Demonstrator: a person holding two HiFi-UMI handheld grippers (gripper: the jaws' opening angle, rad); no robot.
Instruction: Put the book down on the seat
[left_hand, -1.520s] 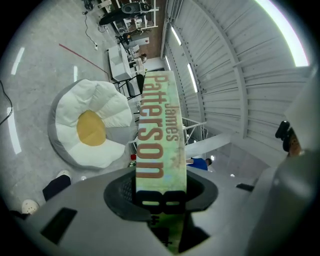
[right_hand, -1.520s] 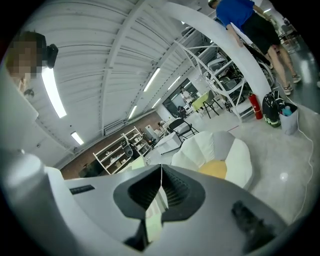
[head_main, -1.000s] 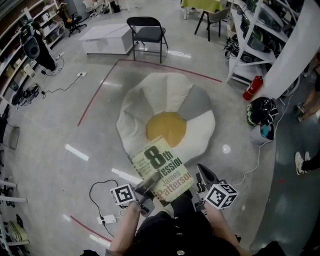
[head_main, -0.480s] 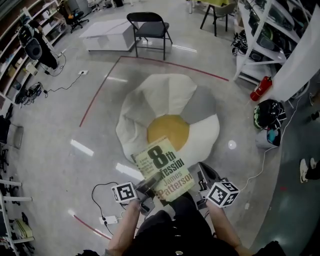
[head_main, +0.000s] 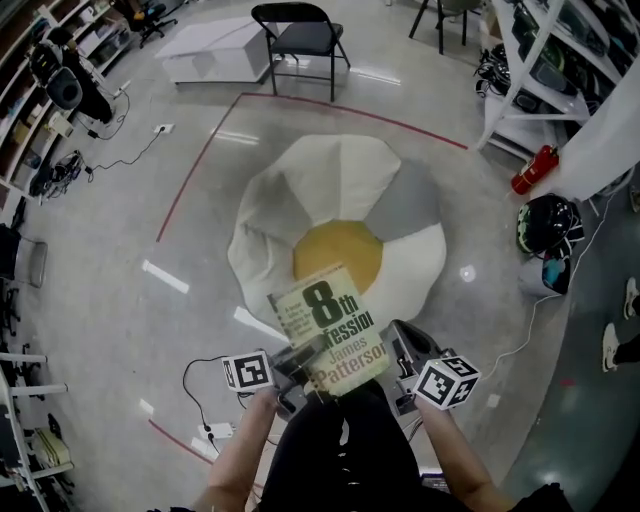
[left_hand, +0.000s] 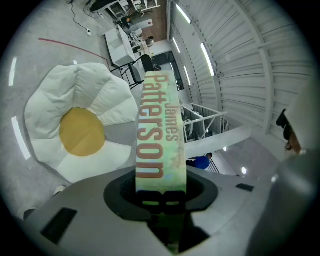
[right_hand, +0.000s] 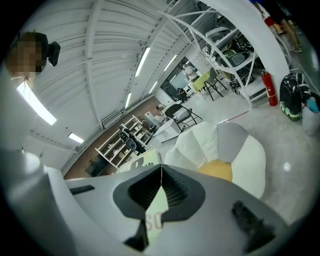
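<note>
Left gripper (left_hand: 161, 201): jaws clamped across the spine end of the book (head_main: 329, 326), which is held cover up, clear of the floor. Right gripper (head_main: 408, 352): jaws closed pad to pad, nothing seen between them, just right of the book's right edge. Beyond the book lies the seat (head_main: 335, 185), a white, grey and yellow cushion on the floor. Farther off stands a black folding chair (head_main: 300, 35).
</note>
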